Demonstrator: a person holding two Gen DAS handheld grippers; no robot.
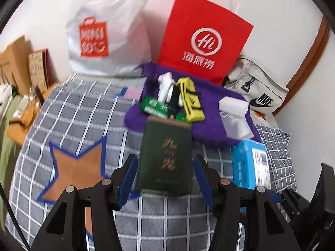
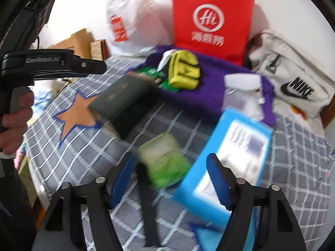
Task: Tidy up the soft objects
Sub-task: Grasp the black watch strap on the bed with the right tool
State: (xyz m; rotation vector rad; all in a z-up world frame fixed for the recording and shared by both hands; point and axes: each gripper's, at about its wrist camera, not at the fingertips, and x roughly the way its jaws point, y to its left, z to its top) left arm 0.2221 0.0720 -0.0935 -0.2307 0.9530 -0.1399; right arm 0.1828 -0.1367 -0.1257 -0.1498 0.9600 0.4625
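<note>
Dark green book [image 1: 166, 156] lies on the grey checked bedspread [image 1: 83, 108], its near half between the spread-apart jaws of the left gripper [image 1: 165, 176], which do not visibly press it. Beyond it the purple cloth [image 1: 209, 125] carries a yellow strap bundle [image 1: 191, 102], green packets [image 1: 153, 106] and white pieces. To the right, the right gripper [image 2: 170, 176] hangs with jaws apart over a blurred green pouch [image 2: 165, 159], a blue box [image 2: 230, 156] beside it; a red paper bag [image 1: 204, 39] stands far back.
</note>
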